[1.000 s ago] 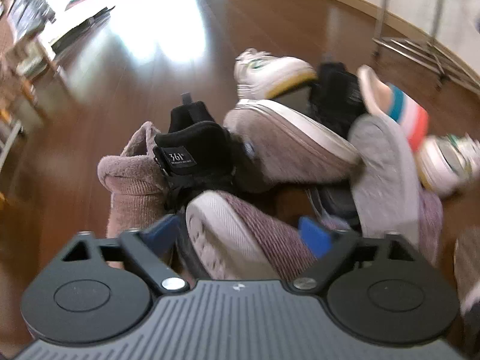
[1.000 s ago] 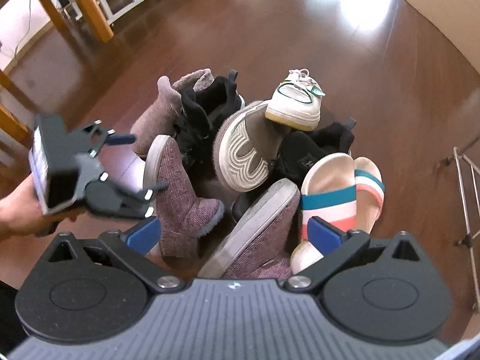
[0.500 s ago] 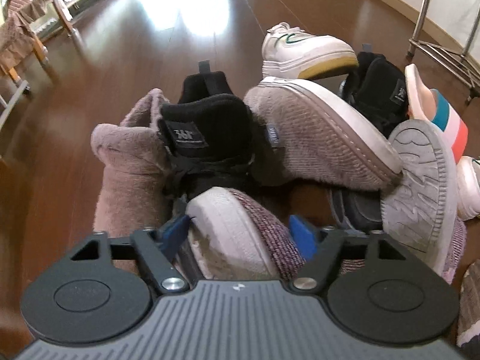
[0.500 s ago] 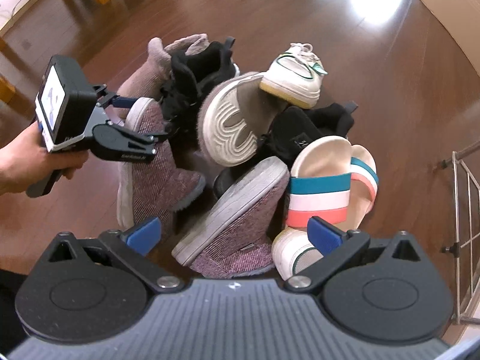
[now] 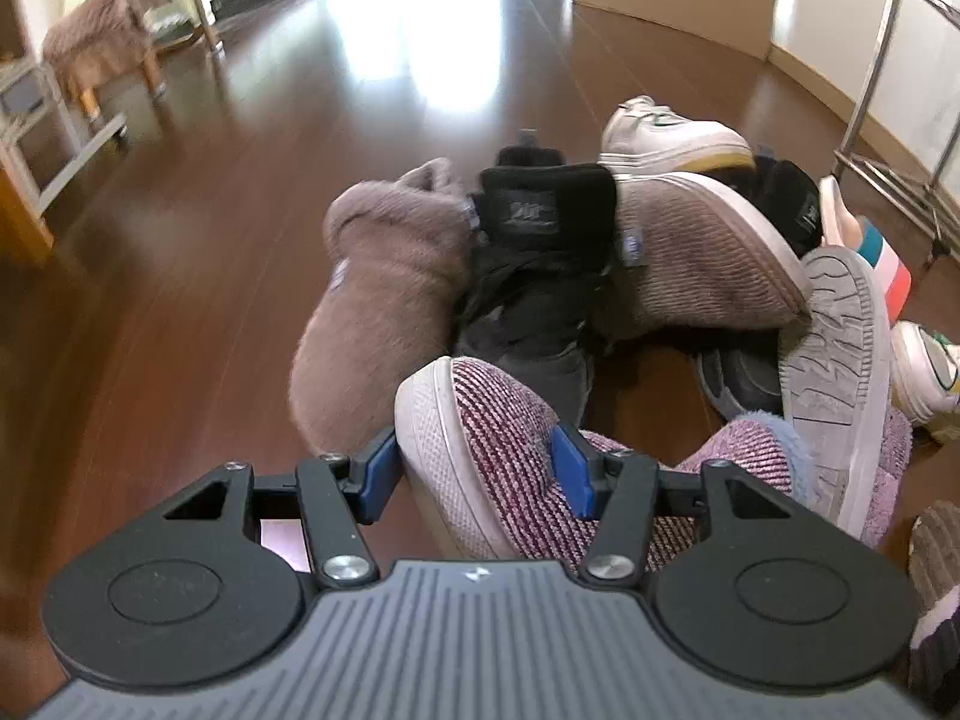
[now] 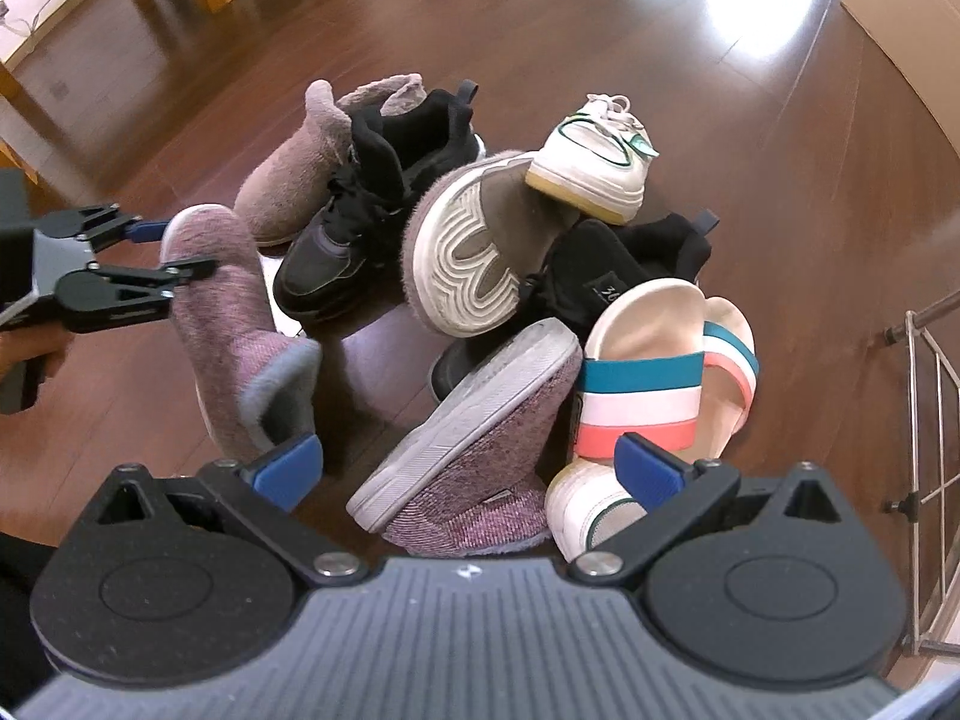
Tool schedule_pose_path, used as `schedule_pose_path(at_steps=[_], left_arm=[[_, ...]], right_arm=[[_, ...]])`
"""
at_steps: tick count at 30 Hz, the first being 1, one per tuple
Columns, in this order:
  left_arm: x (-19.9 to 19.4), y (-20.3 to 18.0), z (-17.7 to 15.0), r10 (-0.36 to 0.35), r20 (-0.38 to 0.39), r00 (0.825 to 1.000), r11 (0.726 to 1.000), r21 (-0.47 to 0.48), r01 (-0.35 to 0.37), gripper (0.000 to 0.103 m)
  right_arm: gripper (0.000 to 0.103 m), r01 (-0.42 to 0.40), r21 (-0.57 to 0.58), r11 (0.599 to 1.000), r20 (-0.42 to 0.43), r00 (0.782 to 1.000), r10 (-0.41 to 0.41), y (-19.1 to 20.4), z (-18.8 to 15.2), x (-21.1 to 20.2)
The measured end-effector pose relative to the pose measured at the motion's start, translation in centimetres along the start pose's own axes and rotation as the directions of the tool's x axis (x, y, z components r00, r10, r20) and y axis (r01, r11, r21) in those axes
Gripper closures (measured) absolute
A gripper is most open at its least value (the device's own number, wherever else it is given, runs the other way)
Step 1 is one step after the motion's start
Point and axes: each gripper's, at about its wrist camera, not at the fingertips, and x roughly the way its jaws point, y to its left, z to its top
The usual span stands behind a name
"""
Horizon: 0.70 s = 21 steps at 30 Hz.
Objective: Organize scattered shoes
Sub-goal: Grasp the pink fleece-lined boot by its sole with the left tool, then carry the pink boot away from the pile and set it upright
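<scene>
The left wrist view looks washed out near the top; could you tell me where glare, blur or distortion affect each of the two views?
Left wrist view: window glare blows out the wooden floor beyond the shoes, and the stool at upper left is smeared. Right wrist view: a smaller bright patch sits at upper right, the shoe pile stays sharp, and fisheye bending curves the metal rack at the right edge.

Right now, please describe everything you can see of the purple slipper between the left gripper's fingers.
The purple slipper looks knitted, with a white rubber sole and a grey fleecy lining at its opening. It lies tipped on its side at the pile's edge on the wooden floor. The left gripper is closed on its toe, the blue pads pressing both sides.
</scene>
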Motion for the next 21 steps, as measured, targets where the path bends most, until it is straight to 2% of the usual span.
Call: schedule_pose_path(at_steps=[5,6,8,10,14,18,20,21], left_arm=[[-0.7,2.2,-1.6,0.014,-0.005,1.0,0.996,-0.092,-0.014,0.045],[-1.0,3.2,-2.6,0.014,0.0,1.0,0.988,-0.152,-0.014,0.045],[-1.4,4.4,-4.1,0.032,0.004,0.999,0.977,-0.212,-0.031,0.043],[-1.7,5.4,-5.7,0.071,-0.004,0.997,0.971,-0.229,-0.07,0.042],[-1.4,6.5,-7.8,0.087,-0.053,0.995,0.97,-0.222,-0.096,0.041],[-1.1,6.0,-9.3,0.09,-0.096,0.991,0.984,-0.147,-0.103,0.041],[-1.5,5.9,-9.4,0.092,-0.091,0.992,0.987,-0.127,-0.104,0.035],[-1.9,5.7,-9.5,0.096,-0.086,0.992,0.991,-0.081,-0.103,0.031]], right_arm=[[0.0,0.011,0.005,1.0,-0.005,1.0,-0.011,-0.1,-0.1,0.0],[0.0,0.013,0.008,1.0,-0.005,1.0,-0.013,-0.1,-0.1,0.0],[0.0,0.013,0.01,1.0,-0.005,1.0,-0.013,-0.2,-0.1,0.0],[0.0,0.012,0.007,1.0,-0.006,1.0,-0.011,-0.1,-0.1,0.0],[0.0,-0.008,-0.013,1.0,-0.014,1.0,0.008,0.6,0.0,0.1],[0.0,-0.049,-0.039,0.998,-0.022,0.999,0.048,1.7,0.0,0.1],[0.0,-0.084,-0.055,0.995,-0.024,0.996,0.083,2.5,0.0,-0.1],[0.0,-0.091,-0.064,0.994,-0.023,0.996,0.09,2.8,0.0,-0.2]])
